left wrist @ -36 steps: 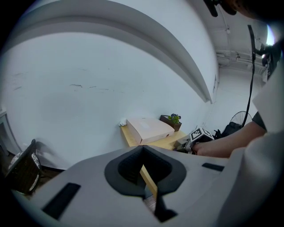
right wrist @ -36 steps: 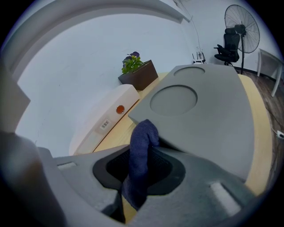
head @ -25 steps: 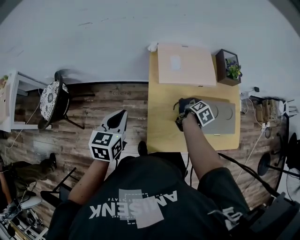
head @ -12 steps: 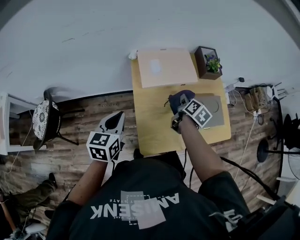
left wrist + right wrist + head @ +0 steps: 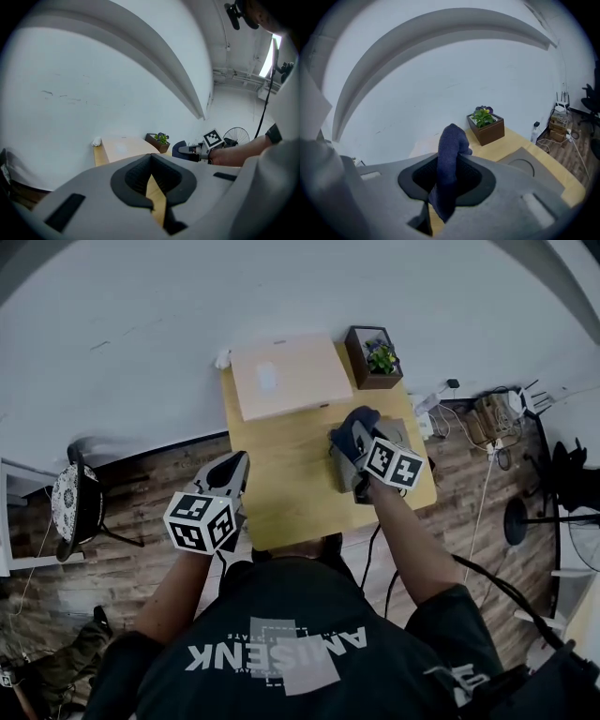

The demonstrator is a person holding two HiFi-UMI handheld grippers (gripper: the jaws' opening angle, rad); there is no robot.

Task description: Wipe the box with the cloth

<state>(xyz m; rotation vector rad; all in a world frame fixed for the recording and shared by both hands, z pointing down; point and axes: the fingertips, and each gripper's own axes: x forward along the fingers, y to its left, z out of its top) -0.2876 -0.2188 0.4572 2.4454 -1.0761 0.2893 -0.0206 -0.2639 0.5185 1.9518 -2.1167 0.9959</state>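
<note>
White wall [image 5: 187,324] at top of head view; wood-plank floor [image 5: 141,474] below it.
Person in a black shirt [image 5: 281,643] at bottom of frame. The shirt's white lettering appears upside down and is not reliably legible.
Rectangular yellow wooden surface [image 5: 281,474] stands with its far end against the wall.
Flat pale pink cardboard box [image 5: 286,376] lies at the far end of the surface, by the wall. It has a faint white patch on the lid and no readable print. Neither gripper touches it.
Grey flat pad [image 5: 403,430] is on the right part of the surface, with a circular outline on it in the right gripper view [image 5: 524,165].
Dark brown square wooden planter [image 5: 375,356] with a green plant sits at the far right corner, just beside the box.
Small white crumpled lump [image 5: 222,359] lies at the far left corner.

Right gripper [image 5: 349,442] is over the pad's near-left part. Its jaws are clamped on a dark blue cloth [image 5: 449,164], which stands up between them and hangs out below. In the head view the cloth [image 5: 354,425] bunches at the tip.
Left gripper [image 5: 234,468] is over the floor, just off the left edge of the surface. Its jaws are closed to a thin slit [image 5: 151,180] with nothing between them.
</note>
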